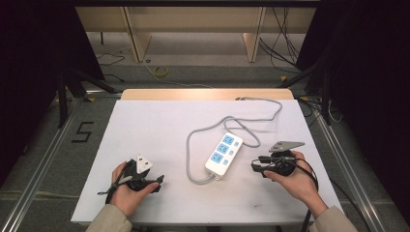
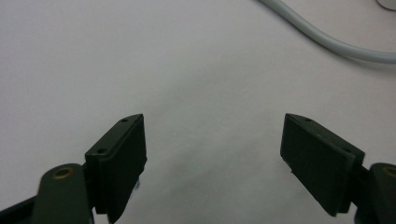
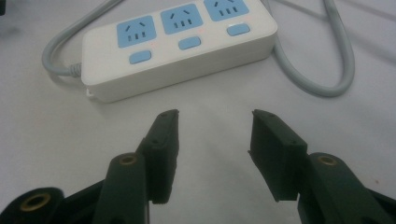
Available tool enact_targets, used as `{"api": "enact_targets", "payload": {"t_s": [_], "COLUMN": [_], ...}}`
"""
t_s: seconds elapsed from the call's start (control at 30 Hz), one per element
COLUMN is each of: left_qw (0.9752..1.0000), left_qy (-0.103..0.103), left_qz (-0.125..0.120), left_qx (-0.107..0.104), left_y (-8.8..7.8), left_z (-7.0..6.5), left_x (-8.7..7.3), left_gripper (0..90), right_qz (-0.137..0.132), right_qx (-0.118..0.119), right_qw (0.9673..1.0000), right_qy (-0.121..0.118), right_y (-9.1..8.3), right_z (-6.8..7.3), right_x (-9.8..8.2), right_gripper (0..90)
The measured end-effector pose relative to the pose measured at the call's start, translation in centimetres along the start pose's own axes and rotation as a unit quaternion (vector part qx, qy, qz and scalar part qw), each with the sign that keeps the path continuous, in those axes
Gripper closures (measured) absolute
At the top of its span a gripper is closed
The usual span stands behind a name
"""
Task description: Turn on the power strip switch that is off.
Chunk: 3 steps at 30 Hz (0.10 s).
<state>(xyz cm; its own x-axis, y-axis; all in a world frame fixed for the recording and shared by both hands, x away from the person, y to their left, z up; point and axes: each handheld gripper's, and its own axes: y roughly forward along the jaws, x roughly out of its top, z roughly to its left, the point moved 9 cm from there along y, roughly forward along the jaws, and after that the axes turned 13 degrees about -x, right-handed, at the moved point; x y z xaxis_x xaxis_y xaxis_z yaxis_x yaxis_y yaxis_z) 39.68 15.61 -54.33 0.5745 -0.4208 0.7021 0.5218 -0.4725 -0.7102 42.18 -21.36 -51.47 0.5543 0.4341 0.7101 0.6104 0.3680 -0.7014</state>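
White power strip (image 1: 223,153) with blue sockets lies right of centre on the surface (image 1: 159,121), grey cord (image 1: 232,121) looping toward far edge. Left gripper (image 1: 157,182) near front-left edge, jaws wide apart, empty. Right gripper (image 1: 256,166) just beside strip's right side, jaws apart, empty.

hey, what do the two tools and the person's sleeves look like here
Both tools are black, each with two flat rectangular black jaws on arms with brass-coloured pivot rivets. The left tool carries a pale three-cornered plate on top; the right tool carries a grey one and trails a black cable. The sleeves are beige.
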Motion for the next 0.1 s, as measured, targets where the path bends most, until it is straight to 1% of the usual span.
{"api": "enact_targets", "payload": {"t_s": [0.1], "left_qw": [1.0], "left_qy": [0.0], "left_qz": [0.002], "left_qx": [0.001], "left_y": [0.01], "left_z": [0.17], "left_x": [-0.06], "left_gripper": [22.3], "right_qz": [-0.005], "right_qx": [-0.001], "right_qw": [1.0], "right_qy": [0.0], "right_y": [-0.13], "right_z": [0.11], "right_x": [-0.09], "right_gripper": [48.7]}}
